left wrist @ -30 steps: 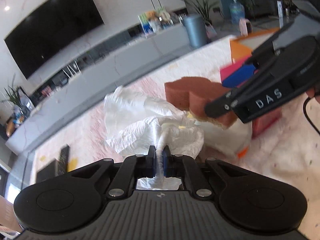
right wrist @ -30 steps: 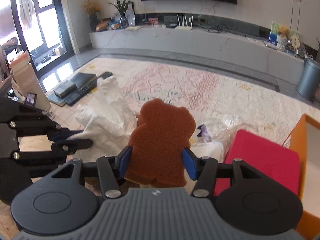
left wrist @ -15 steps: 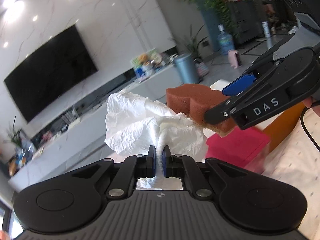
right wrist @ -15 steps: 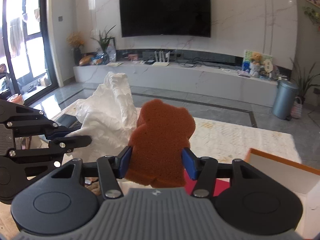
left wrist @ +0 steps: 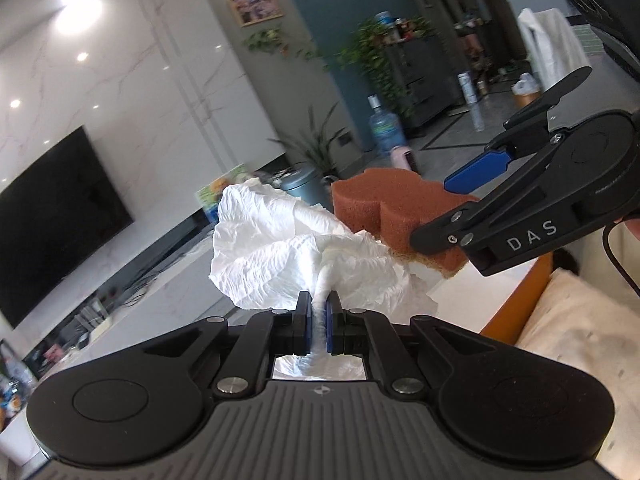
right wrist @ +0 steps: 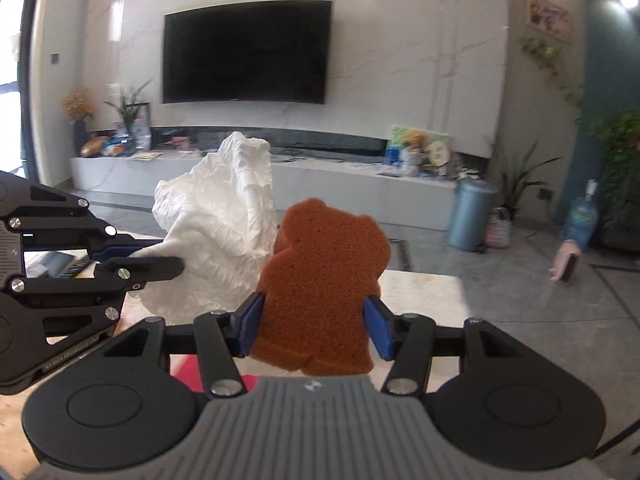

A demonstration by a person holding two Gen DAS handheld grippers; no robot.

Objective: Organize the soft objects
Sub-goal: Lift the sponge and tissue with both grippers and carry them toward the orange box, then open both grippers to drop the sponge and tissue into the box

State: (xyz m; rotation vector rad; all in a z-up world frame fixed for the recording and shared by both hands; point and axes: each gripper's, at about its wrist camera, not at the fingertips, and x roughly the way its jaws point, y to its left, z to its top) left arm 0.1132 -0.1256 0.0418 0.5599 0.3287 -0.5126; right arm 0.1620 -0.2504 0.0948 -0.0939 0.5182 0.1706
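My left gripper (left wrist: 319,305) is shut on a crumpled white cloth (left wrist: 288,252), pinched into a thin strand between its blue pads. The cloth billows up ahead of the fingers, held in the air. My right gripper (right wrist: 312,320) is shut on a brown bear-shaped sponge (right wrist: 324,284), its blue pads pressing both sides. In the left wrist view the right gripper (left wrist: 460,216) comes in from the right with the sponge (left wrist: 384,208) just behind the cloth. In the right wrist view the left gripper (right wrist: 168,258) reaches in from the left with the cloth (right wrist: 216,232) beside the sponge.
An orange-edged box (left wrist: 516,296) with a white inside sits below the held things, with a red item (right wrist: 188,380) under the right gripper. A long TV console (right wrist: 320,188), a blue-grey bin (right wrist: 470,216) and a wall TV (right wrist: 246,50) stand ahead across the floor.
Both grippers rose from the rug together, carrying the cloth and the sponge upward and toward the right. The rug and red item dropped out of the view; the room's far side came in.
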